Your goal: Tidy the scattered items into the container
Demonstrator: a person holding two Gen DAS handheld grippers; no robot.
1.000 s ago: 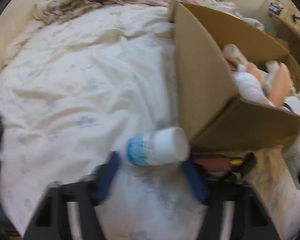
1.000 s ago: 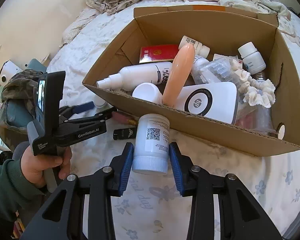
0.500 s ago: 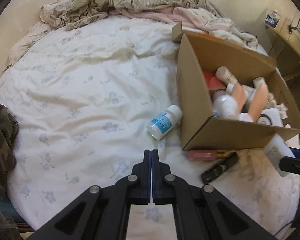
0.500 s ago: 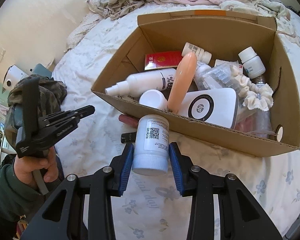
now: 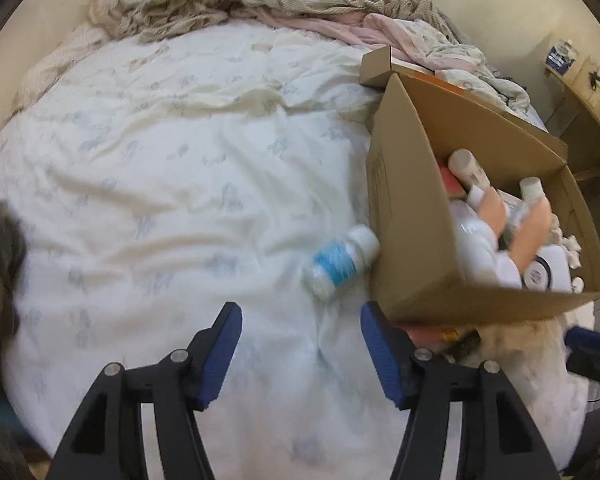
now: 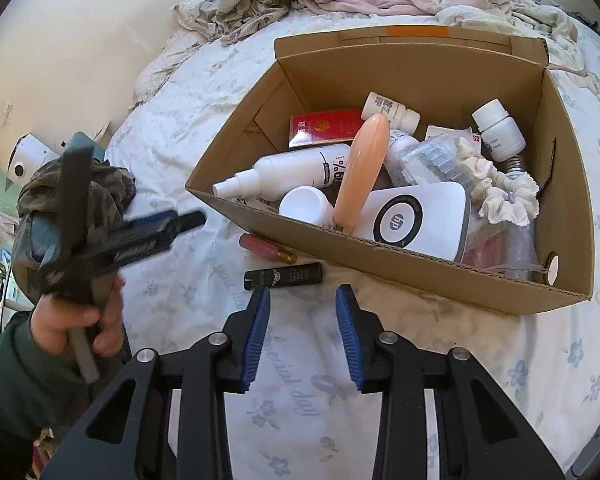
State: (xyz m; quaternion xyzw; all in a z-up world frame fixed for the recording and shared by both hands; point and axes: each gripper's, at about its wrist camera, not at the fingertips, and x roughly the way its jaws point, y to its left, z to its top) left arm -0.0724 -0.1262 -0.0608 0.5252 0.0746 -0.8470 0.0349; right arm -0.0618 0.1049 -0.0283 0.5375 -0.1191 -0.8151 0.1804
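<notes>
On the bed (image 5: 172,184) a blue-labelled bottle (image 5: 340,266) lies against the cardboard box (image 6: 428,276) (blurred), left gripper (image 5: 301,354) jaws opening, right gripper (image 6: 303,336) jaws closing, both empty

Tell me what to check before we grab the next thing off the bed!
1. Left hand-held gripper empty, jaws opening: ok.
2. Right hand-held gripper empty, jaws apart: ok.
3. Blue-labelled bottle inside the cardboard box: not ok, it lies on the bedsheet beside it.
4. Black tube and pink tube inside: not ok, both lie by the box's front.
5. Room left in the box: ok, its far left corner looks bare.
</notes>
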